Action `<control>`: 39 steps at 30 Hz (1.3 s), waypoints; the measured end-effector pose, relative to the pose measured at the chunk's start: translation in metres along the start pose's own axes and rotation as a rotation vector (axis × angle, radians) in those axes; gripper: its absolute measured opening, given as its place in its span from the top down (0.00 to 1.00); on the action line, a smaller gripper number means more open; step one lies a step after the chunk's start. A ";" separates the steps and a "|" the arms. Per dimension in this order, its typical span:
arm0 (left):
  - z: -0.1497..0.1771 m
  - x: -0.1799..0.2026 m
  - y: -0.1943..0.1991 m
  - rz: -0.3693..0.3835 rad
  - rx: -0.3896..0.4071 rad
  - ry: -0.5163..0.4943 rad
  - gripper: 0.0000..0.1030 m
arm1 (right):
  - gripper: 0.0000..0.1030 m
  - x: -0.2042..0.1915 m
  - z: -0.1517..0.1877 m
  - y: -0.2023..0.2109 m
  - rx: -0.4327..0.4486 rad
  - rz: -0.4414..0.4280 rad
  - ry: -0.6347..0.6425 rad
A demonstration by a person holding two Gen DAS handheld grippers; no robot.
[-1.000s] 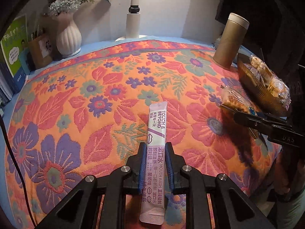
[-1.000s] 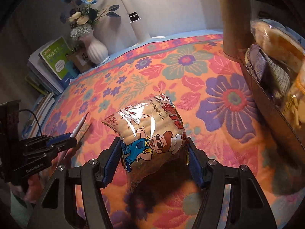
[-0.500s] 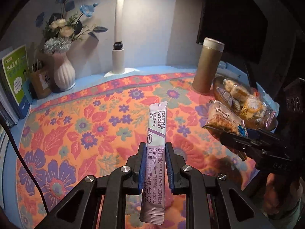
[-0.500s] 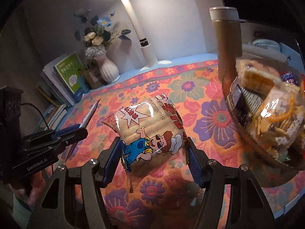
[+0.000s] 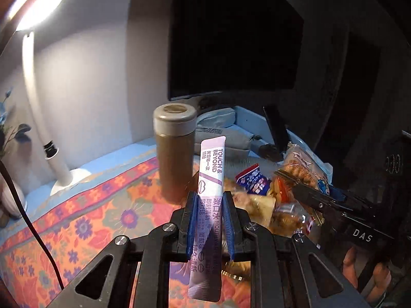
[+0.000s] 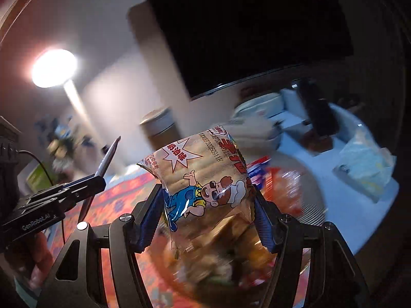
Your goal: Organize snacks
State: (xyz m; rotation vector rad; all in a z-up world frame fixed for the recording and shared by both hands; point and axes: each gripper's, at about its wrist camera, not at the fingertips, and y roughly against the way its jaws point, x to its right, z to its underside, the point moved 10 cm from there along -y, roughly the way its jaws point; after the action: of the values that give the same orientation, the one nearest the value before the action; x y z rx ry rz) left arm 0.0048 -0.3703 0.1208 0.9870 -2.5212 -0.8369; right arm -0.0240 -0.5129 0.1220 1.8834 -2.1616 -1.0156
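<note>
Nearest in the left wrist view, the left gripper (image 5: 210,220) is clamped on a slim purple sachet (image 5: 209,179), its long axis running straight out along the fingers; it reads "TOUCH & BEYOND" and "MOUTHWASH" beside Chinese print. In the right wrist view, the right gripper (image 6: 209,215) pinches a clear snack bag (image 6: 203,179) by its sides, printed with a cartoon man in blue overalls and a red starburst; its body reads "GenRobot.AI" on the other tool seen there, and "DAS" shows on it from the left. Just beyond and below both lies the heap of wrapped snacks (image 5: 267,205) in a container whose rim is too blurred to trace; the right gripper looks nearer to it. Farther back stands a brown flask (image 5: 174,151) on the floral cloth (image 5: 84,228); then a white lamp (image 5: 38,102) and a dark screen (image 5: 231,38).
</note>
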 end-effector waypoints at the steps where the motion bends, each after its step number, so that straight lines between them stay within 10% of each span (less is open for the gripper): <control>1: -0.008 0.006 -0.013 0.012 -0.011 -0.009 0.82 | 0.38 0.011 -0.007 -0.001 0.009 0.014 -0.014; 11: -0.032 0.039 -0.108 0.075 -0.105 -0.057 0.82 | 0.36 0.039 -0.025 -0.024 0.014 0.071 -0.022; 15: -0.029 0.035 -0.120 0.015 -0.110 -0.094 0.35 | 0.30 0.049 -0.019 -0.035 -0.034 0.046 -0.058; 25: -0.016 0.018 -0.078 0.019 -0.047 -0.086 0.35 | 0.30 0.046 -0.012 -0.026 -0.038 0.019 -0.096; 39: 0.022 -0.065 0.044 -0.158 0.089 0.044 0.34 | 0.28 -0.072 0.022 -0.005 -0.084 -0.101 0.053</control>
State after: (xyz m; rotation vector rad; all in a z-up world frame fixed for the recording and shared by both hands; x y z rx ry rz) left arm 0.0182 -0.2896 0.1263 1.2326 -2.4867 -0.7425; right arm -0.0136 -0.4381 0.1275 1.9753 -1.9811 -1.0433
